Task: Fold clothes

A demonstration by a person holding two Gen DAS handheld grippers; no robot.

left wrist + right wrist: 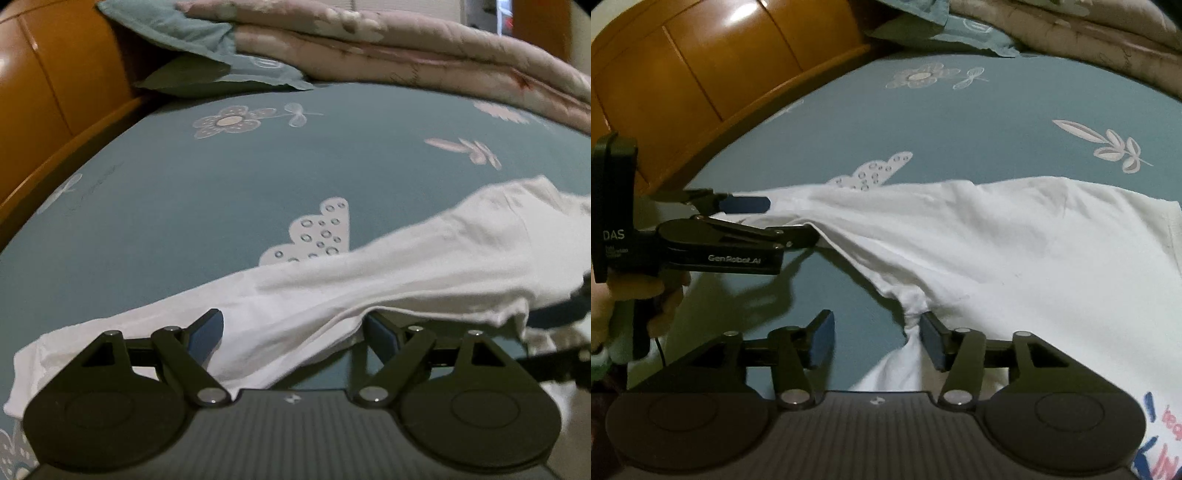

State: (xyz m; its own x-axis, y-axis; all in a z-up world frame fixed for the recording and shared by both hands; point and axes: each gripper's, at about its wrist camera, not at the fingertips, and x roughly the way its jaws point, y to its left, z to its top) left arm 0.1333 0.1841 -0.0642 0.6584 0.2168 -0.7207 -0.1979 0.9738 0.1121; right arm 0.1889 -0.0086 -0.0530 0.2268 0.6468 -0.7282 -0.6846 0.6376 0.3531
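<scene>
The bed [184,177] is the biggest thing in front of my grippers, and it has a blue-green sheet with pale flowers on it. Far ahead of my grippers, at the back of the bed, a folded pink quilt [388,48] lies on a blue-green pillow [192,40]. A wooden bed frame [55,92] runs along the left side.

The white shirt [1015,251] lies spread on the sheet, right in front of both grippers. From my right gripper, most of it is ahead and off to the right. Some red and blue print [1160,435] shows at the near right corner.

My left gripper [293,332] has its jaws wide open. A raised fold of the shirt sits between them, but I cannot tell if the pads touch it. In the right view I see a hand [661,295] holding this gripper, off to my left, with one finger over the shirt edge and one under it.

My right gripper [877,339] is about half open. A twisted bit of the shirt hangs between the jaws, close against the right pad [932,343]. The left pad [822,343] is clear of the cloth.
</scene>
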